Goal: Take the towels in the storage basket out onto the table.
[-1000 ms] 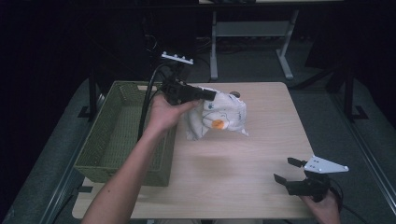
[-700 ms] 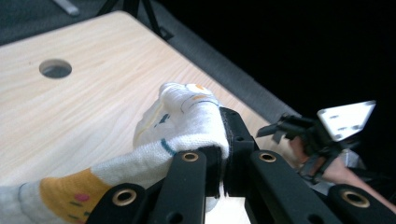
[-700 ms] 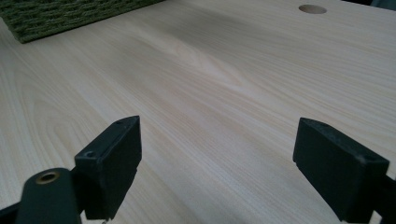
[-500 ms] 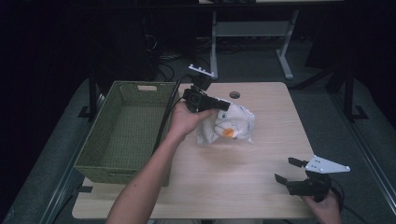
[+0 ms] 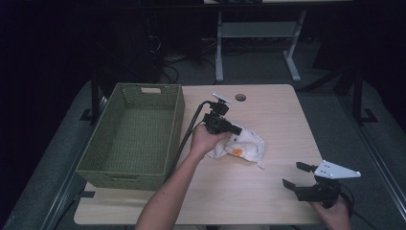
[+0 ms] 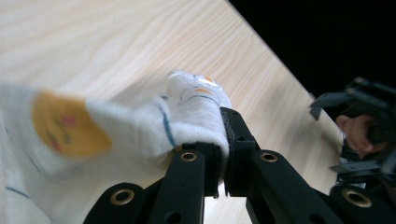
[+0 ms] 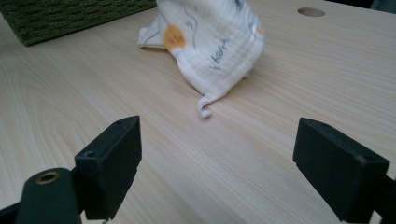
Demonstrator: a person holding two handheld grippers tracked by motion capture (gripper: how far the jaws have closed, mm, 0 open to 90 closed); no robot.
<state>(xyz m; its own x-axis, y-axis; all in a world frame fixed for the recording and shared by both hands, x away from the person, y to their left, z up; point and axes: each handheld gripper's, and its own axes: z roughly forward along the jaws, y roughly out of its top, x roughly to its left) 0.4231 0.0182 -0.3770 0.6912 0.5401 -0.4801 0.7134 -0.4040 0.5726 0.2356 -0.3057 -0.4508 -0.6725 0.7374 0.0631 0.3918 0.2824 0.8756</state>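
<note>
The left tongs (image 6: 223,154) are clamped on a fold of the white printed cloth (image 5: 242,146), which lies bunched on the pale wooden surface (image 5: 268,191) just right of the green woven basket (image 5: 131,136); the basket holds nothing yet, so the carrying over (if that is the aim) seems still to come; the right tongs (image 7: 217,161) gape wide, well apart from the basket; the room around is dark.

White crumpled muslin cloth (image 7: 212,44) with orange dots carries dark handwritten-style lettering, roughly "ikon", too small and creased to be sure; nothing readable on the green woven basket (image 5: 134,134) or pale wooden worktop (image 5: 268,191)
</note>
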